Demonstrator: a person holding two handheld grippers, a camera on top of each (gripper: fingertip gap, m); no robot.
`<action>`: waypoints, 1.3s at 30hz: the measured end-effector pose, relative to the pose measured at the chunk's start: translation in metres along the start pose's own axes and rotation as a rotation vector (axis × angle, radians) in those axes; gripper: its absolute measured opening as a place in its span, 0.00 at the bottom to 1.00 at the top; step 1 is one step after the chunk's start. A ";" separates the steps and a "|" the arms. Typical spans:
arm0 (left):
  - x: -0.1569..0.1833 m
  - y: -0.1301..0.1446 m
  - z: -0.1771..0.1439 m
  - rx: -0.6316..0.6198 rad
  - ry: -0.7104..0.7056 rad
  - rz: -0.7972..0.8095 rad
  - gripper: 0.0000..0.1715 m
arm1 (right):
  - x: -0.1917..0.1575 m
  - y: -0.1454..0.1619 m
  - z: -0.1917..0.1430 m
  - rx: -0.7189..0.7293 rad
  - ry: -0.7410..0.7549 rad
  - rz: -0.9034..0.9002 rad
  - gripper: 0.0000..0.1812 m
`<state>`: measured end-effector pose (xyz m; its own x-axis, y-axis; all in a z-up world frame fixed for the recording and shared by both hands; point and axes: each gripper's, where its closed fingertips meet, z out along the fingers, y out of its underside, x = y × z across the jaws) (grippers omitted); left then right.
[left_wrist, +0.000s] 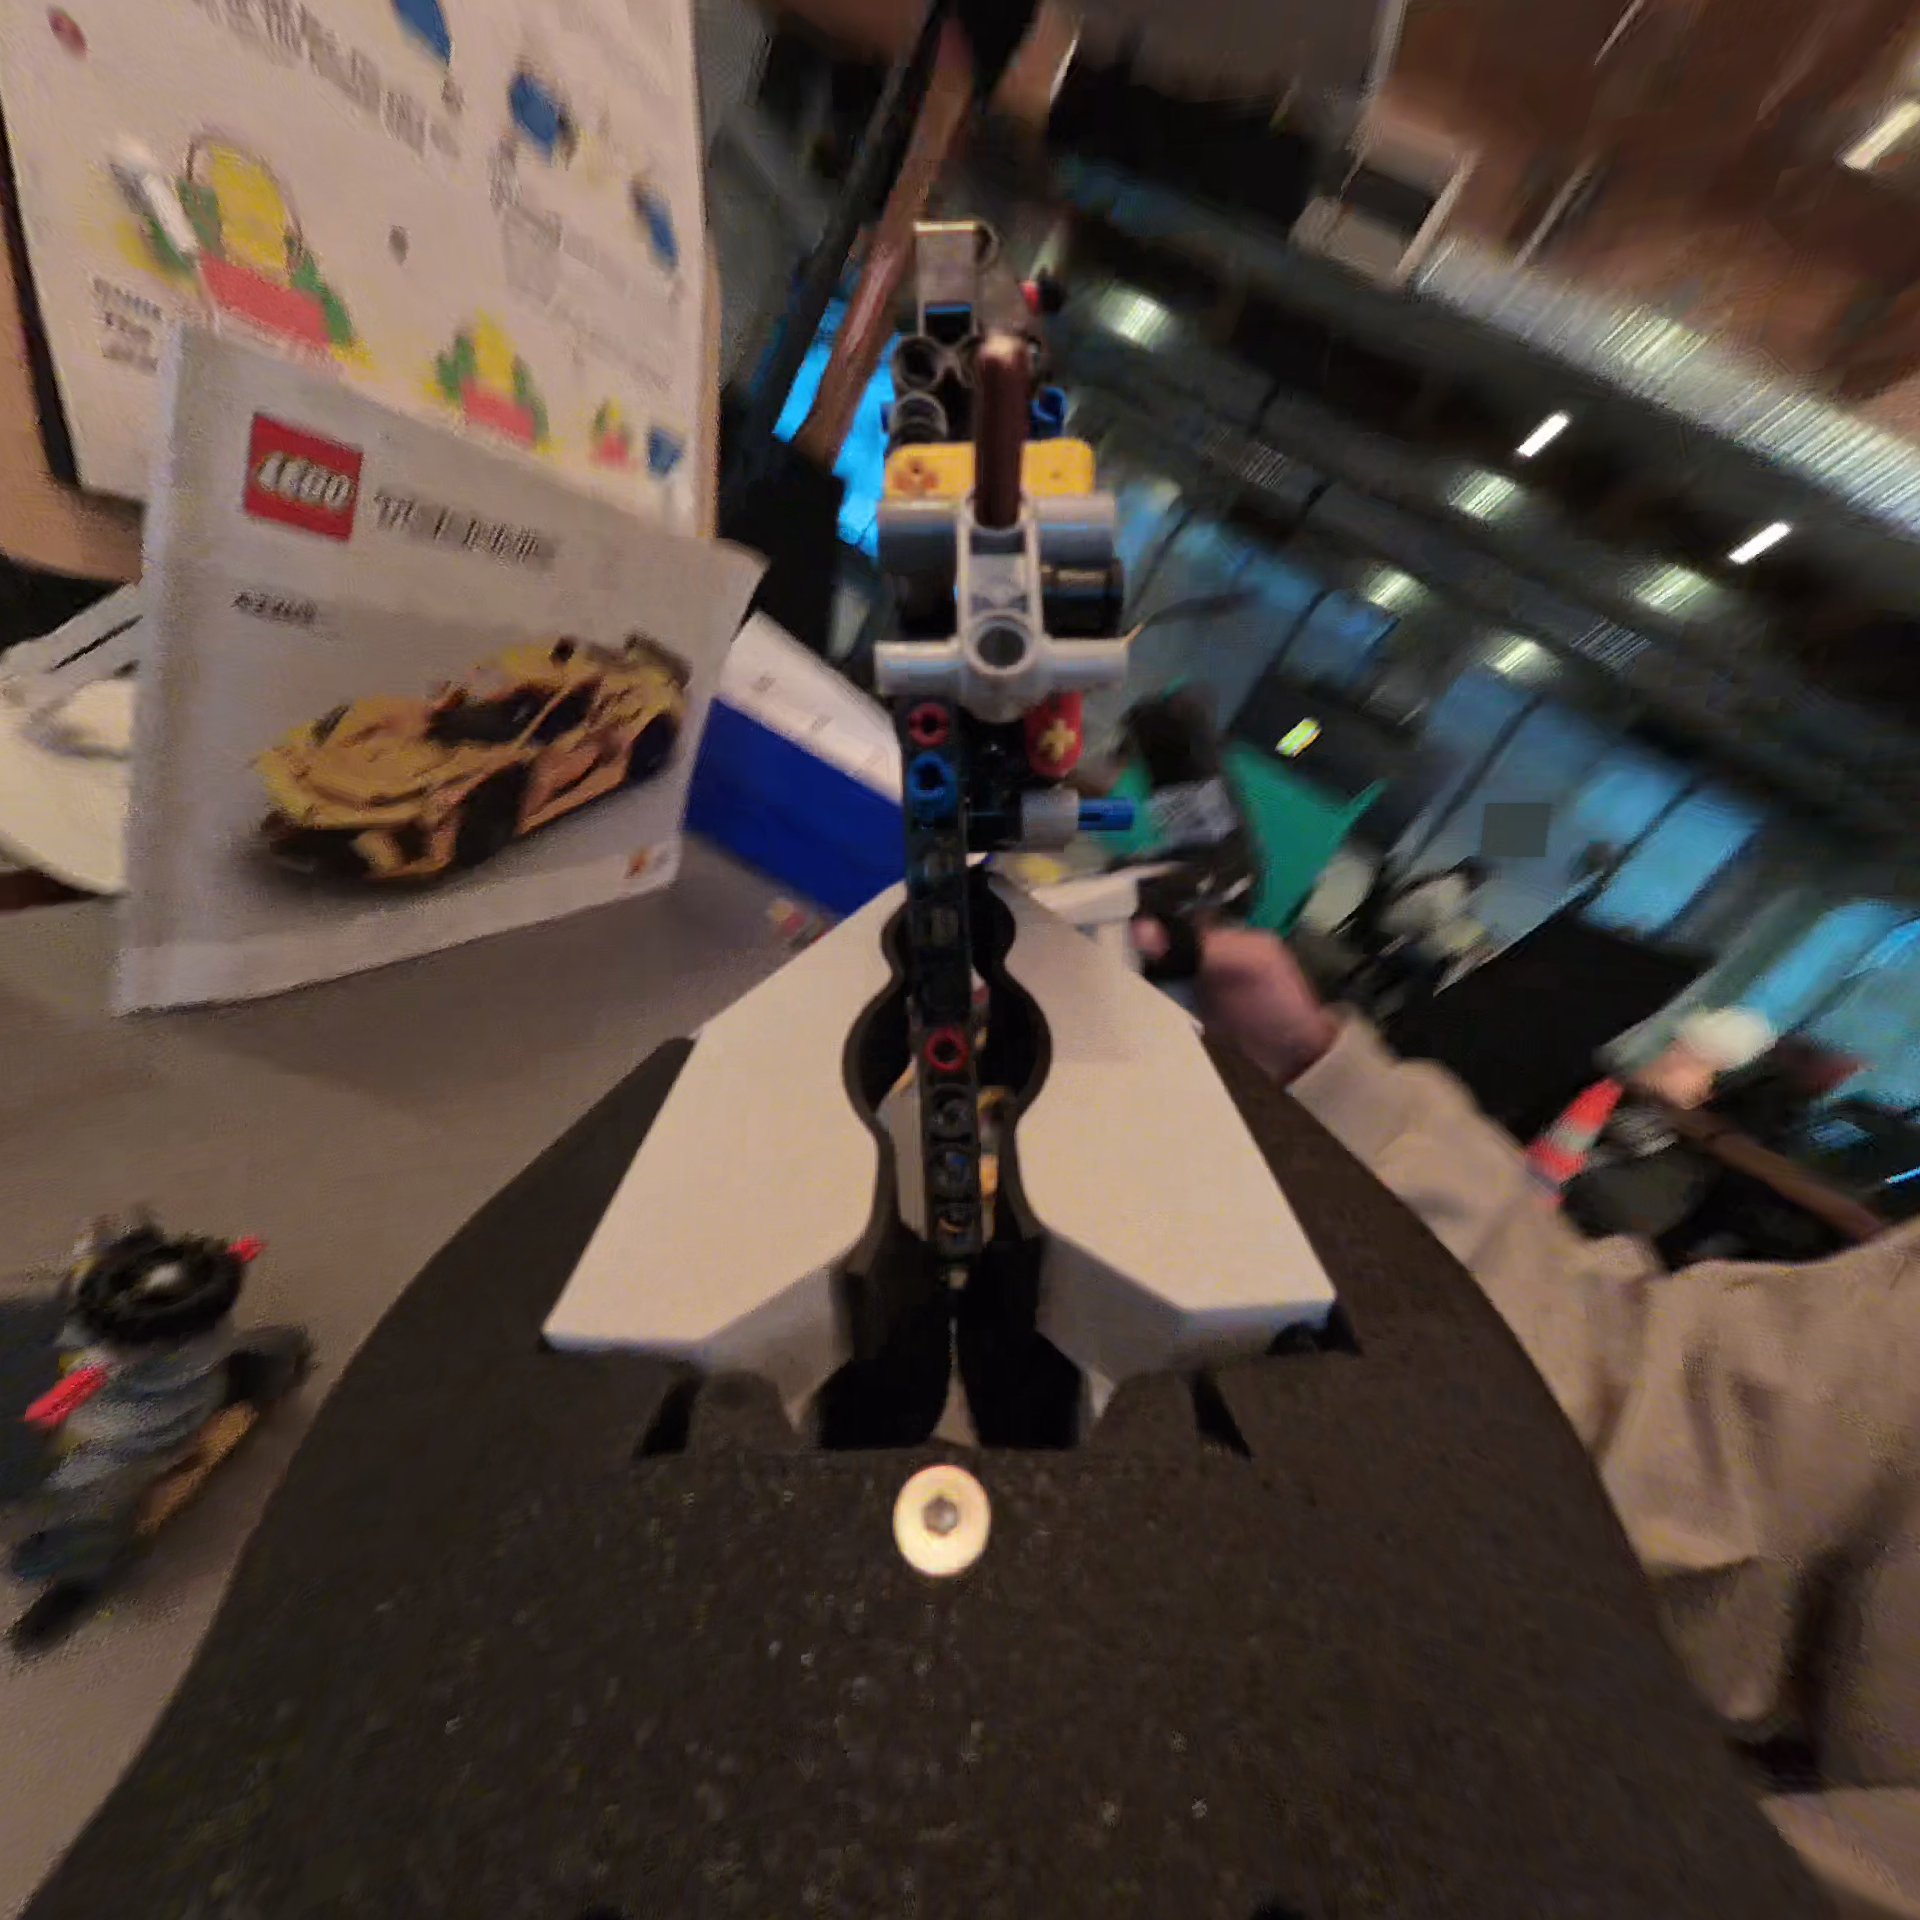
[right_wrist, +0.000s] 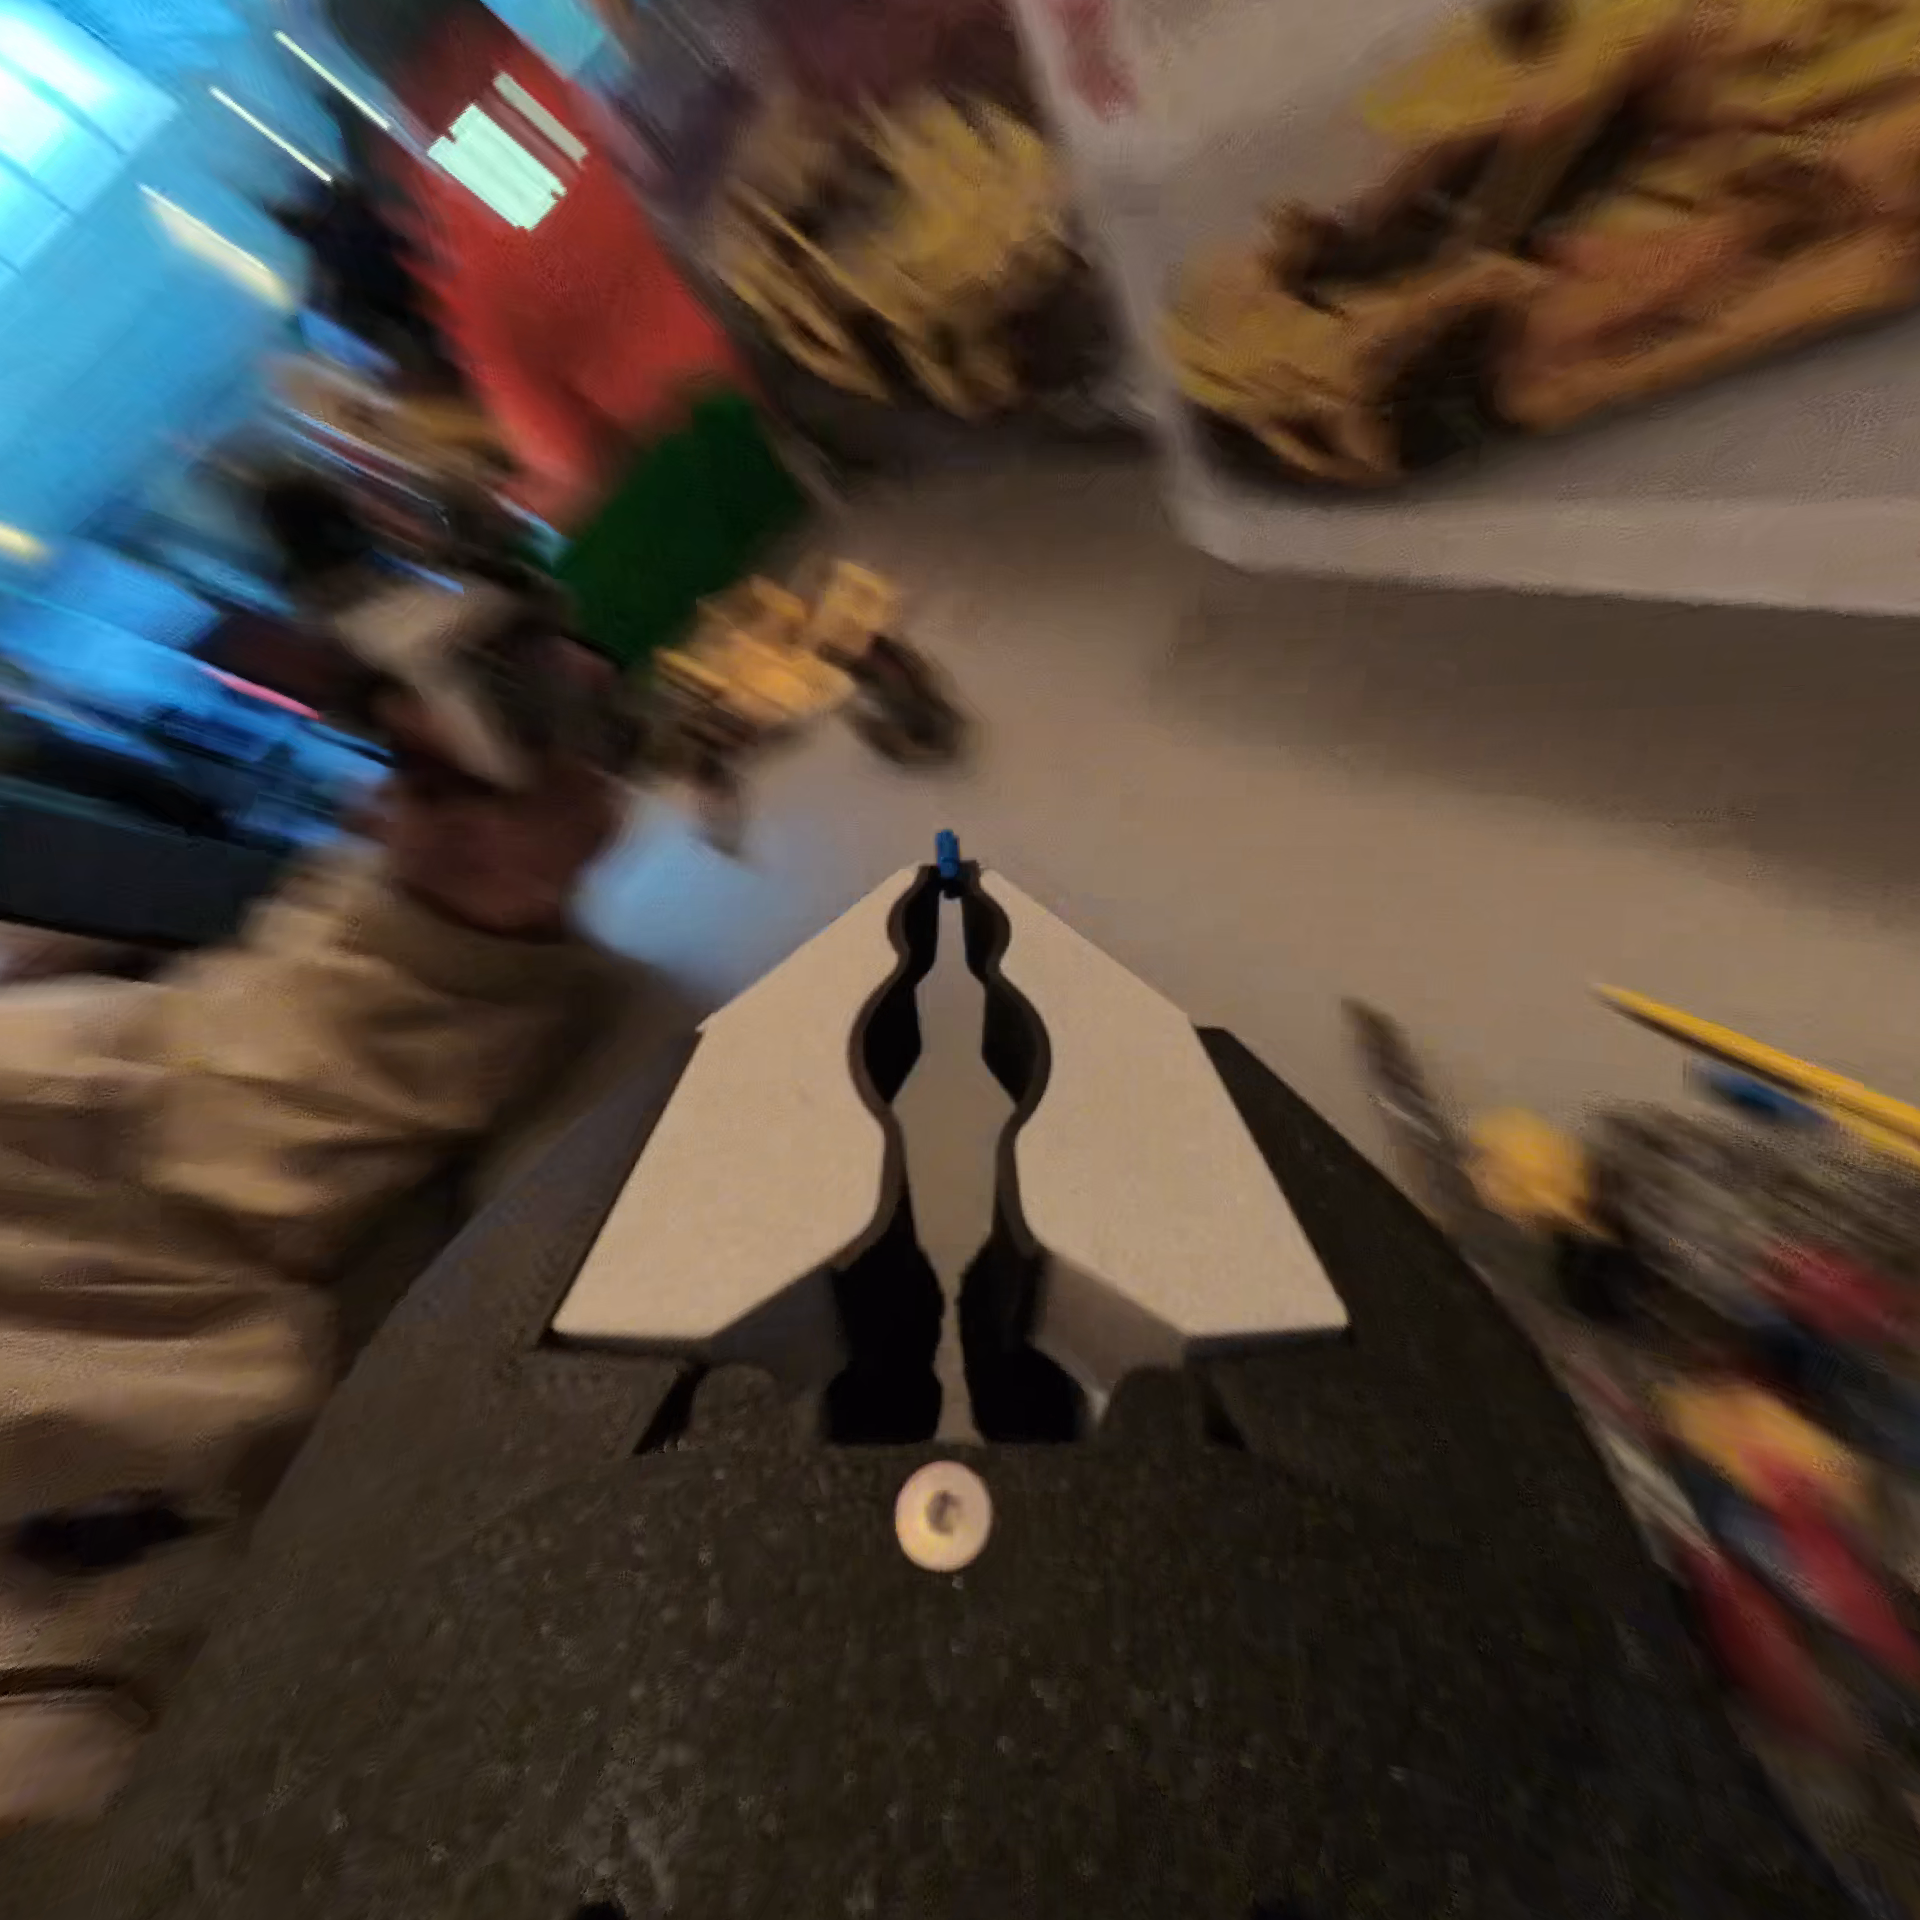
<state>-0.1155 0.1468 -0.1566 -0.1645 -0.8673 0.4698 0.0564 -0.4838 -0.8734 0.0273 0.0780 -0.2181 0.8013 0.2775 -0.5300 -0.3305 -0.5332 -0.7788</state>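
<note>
Jaws of left gripper (left_wrist: 951, 935) are closed on a black beam of the brick assembly (left_wrist: 992, 582), held above the desk (left_wrist: 436, 1101). Right gripper (right_wrist: 948, 883) pinches a small blue pin (right_wrist: 947, 850) at its tips.

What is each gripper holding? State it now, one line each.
Left gripper: shut on the brick assembly, gripping its black beam.
Right gripper: shut on a small blue pin at its fingertips.

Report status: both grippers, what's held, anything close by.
Left gripper shut on brick assembly, held off the table. Right gripper pinching blue pin. Booklet beside; right view blurred.
</note>
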 end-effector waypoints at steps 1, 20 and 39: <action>0.001 0.011 0.006 -0.046 0.002 -0.018 0.04 | 0.030 0.014 -0.014 -0.104 0.189 -0.062 0.02; 0.050 0.035 0.031 0.004 0.323 -0.362 0.04 | -0.123 -0.015 0.034 0.134 -0.496 -0.056 0.19; 0.050 0.068 0.034 -0.251 0.210 -0.138 0.04 | -0.114 -0.013 0.039 0.185 -0.557 0.125 0.15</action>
<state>-0.0865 0.0669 -0.1885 -0.3539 -0.7403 0.5715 -0.2202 -0.5279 -0.8202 -0.0793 0.0850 -0.1608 0.3855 0.6253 -0.6785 -0.5268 -0.4546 -0.7182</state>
